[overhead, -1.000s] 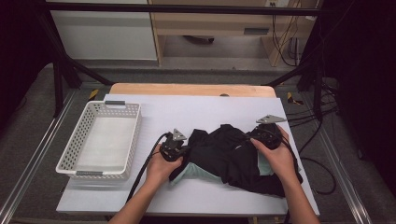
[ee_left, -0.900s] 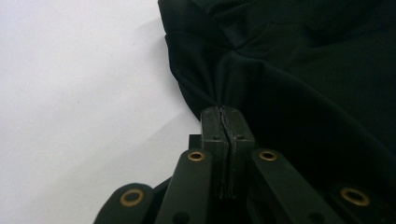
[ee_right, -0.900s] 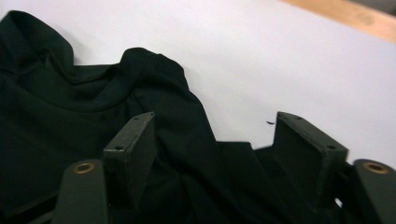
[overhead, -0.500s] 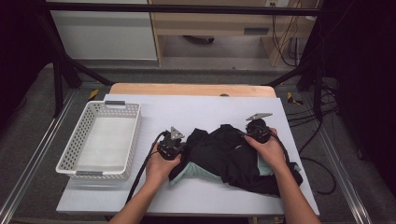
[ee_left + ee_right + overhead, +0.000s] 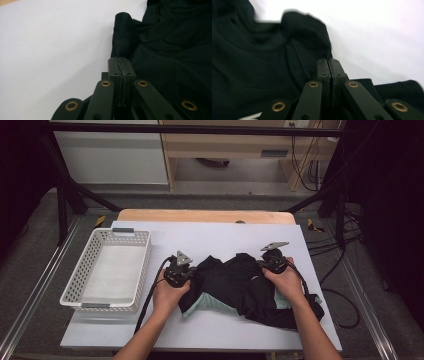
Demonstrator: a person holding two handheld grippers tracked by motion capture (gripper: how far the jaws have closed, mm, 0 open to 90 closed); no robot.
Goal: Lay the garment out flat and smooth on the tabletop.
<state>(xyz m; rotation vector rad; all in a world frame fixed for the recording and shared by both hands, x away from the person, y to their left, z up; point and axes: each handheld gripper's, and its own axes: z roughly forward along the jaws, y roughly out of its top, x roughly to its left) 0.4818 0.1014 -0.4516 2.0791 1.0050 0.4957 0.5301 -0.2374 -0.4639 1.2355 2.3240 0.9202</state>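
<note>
A crumpled black garment [image 5: 240, 285] with a pale green lining lies on the white table top [image 5: 225, 235]. My left gripper [image 5: 195, 271] is at its left edge. In the left gripper view the jaws [image 5: 119, 60] are pressed together on a raised fold of the black cloth [image 5: 170, 50]. My right gripper [image 5: 261, 265] is at the garment's upper right edge. Its jaws [image 5: 329, 61] have just been closing and now meet on the rim of the dark fabric [image 5: 262, 62]. A hand holds each gripper.
A white perforated basket [image 5: 75, 280] stands empty at the left of the table. A wooden board [image 5: 205, 216] runs along the far edge. Cables [image 5: 330, 245] hang off the right side, and black frame legs stand at both far corners.
My right hand moved a little left and down onto the garment's right edge, and its jaws went from open to shut there. The left hand stayed put, still pinching cloth.
</note>
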